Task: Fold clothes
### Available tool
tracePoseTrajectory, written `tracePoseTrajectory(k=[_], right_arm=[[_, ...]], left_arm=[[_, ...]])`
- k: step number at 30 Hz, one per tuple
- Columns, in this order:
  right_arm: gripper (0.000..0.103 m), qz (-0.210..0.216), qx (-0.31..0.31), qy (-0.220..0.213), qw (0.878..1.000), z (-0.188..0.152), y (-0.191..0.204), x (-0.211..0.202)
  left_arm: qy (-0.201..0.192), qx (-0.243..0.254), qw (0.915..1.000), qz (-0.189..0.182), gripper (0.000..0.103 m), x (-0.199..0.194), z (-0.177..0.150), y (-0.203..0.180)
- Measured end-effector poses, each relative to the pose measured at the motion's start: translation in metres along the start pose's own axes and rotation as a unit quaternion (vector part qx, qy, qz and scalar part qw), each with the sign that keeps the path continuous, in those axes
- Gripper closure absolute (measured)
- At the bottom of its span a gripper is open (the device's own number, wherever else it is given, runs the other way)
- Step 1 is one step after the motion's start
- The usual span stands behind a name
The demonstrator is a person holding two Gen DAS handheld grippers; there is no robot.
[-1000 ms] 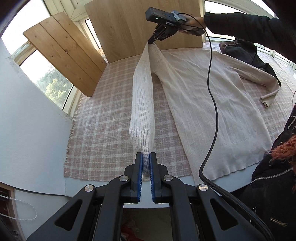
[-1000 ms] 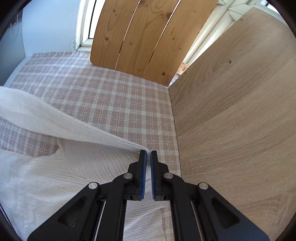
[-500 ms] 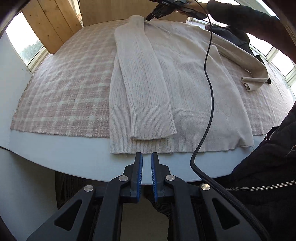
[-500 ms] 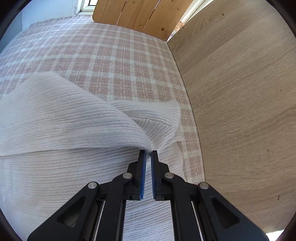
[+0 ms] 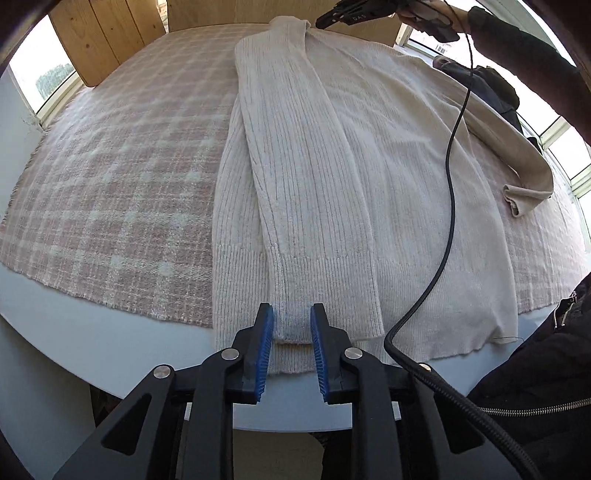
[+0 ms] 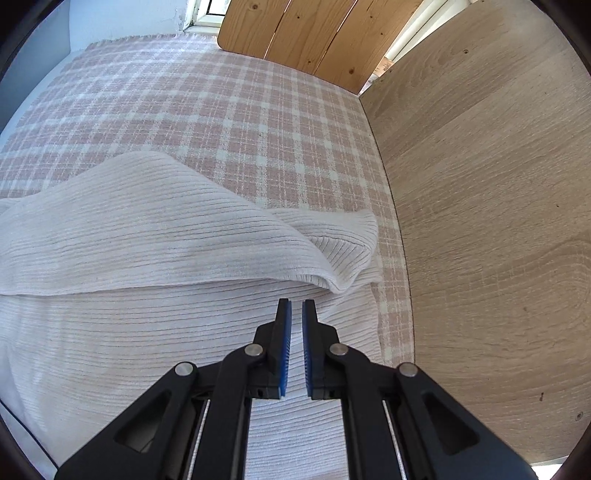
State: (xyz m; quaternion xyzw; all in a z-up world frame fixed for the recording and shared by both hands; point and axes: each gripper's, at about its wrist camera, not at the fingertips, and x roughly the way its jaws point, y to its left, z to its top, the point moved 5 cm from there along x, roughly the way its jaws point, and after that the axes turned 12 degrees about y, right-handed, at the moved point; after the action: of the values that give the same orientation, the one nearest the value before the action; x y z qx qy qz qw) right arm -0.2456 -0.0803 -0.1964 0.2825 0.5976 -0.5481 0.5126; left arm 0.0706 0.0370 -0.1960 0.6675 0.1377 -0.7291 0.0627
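Observation:
A cream ribbed sweater point(image 5: 399, 177) lies flat on a pink plaid cloth point(image 5: 118, 177). Its left sleeve point(image 5: 306, 192) is folded lengthwise down over the body, cuff at the hem. Its other sleeve point(image 5: 517, 162) stretches out to the right. My left gripper point(image 5: 292, 317) is open, its jaws either side of the folded sleeve's cuff at the near edge. My right gripper point(image 6: 296, 310) is slightly open and empty, just behind the folded shoulder point(image 6: 343, 254); it also shows in the left wrist view point(image 5: 332, 18) at the far end.
A wooden board point(image 6: 498, 221) stands right of the shoulder. A slatted wooden panel point(image 6: 295, 33) leans at the back. A dark garment point(image 5: 495, 88) lies at the far right. A black cable point(image 5: 447, 177) hangs over the sweater. The white table edge point(image 5: 110, 332) is near.
The left sleeve has been laid down along the sweater's body and let go. Both grippers have opened. The right gripper has pulled back a little from the shoulder.

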Motion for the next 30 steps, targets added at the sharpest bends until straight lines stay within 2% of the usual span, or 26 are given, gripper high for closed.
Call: tracePoseTrajectory(k=[2, 5, 15, 17, 19, 21, 23, 25, 27, 30], right_arm=[[0.097, 0.004, -0.002, -0.005, 1.000, 0.000, 0.005, -0.001], [0.097, 0.008, -0.007, -0.006, 1.000, 0.001, 0.011, 0.000], [0.097, -0.001, -0.022, -0.007, 1.000, 0.011, 0.020, -0.003], [0.097, -0.004, -0.025, -0.001, 1.000, 0.011, 0.021, -0.003], [0.097, -0.005, -0.028, 0.007, 1.000, 0.011, 0.022, -0.001], [0.097, -0.004, -0.034, 0.014, 0.999, 0.011, 0.023, 0.003], [0.097, -0.006, -0.037, 0.020, 0.999, 0.012, 0.023, 0.007], [0.097, -0.009, -0.037, 0.027, 0.999, 0.013, 0.021, 0.012], [0.096, -0.011, -0.041, 0.029, 0.999, 0.013, 0.018, 0.013], [0.095, -0.008, -0.036, 0.027, 0.999, 0.015, 0.004, 0.009]], left_arm=[[0.010, 0.007, 0.9999, 0.002, 0.084, 0.005, 0.002, 0.001], [0.006, 0.013, 0.9999, -0.006, 0.097, 0.000, 0.003, 0.003], [-0.014, -0.004, 0.9996, -0.025, 0.097, -0.039, -0.019, 0.024], [-0.004, -0.016, 0.9997, -0.019, 0.097, -0.034, -0.030, 0.035], [0.018, -0.031, 0.9993, 0.008, 0.097, -0.022, -0.040, 0.048], [0.027, -0.047, 0.9981, -0.031, 0.096, -0.014, -0.045, 0.054], [0.016, -0.054, 0.9977, -0.038, 0.095, -0.017, -0.042, 0.056], [-0.003, -0.057, 0.9979, -0.032, 0.085, -0.030, -0.034, 0.059], [-0.021, -0.061, 0.9975, -0.028, 0.067, -0.043, -0.026, 0.062], [-0.030, -0.068, 0.9969, -0.025, 0.061, -0.046, -0.007, 0.070]])
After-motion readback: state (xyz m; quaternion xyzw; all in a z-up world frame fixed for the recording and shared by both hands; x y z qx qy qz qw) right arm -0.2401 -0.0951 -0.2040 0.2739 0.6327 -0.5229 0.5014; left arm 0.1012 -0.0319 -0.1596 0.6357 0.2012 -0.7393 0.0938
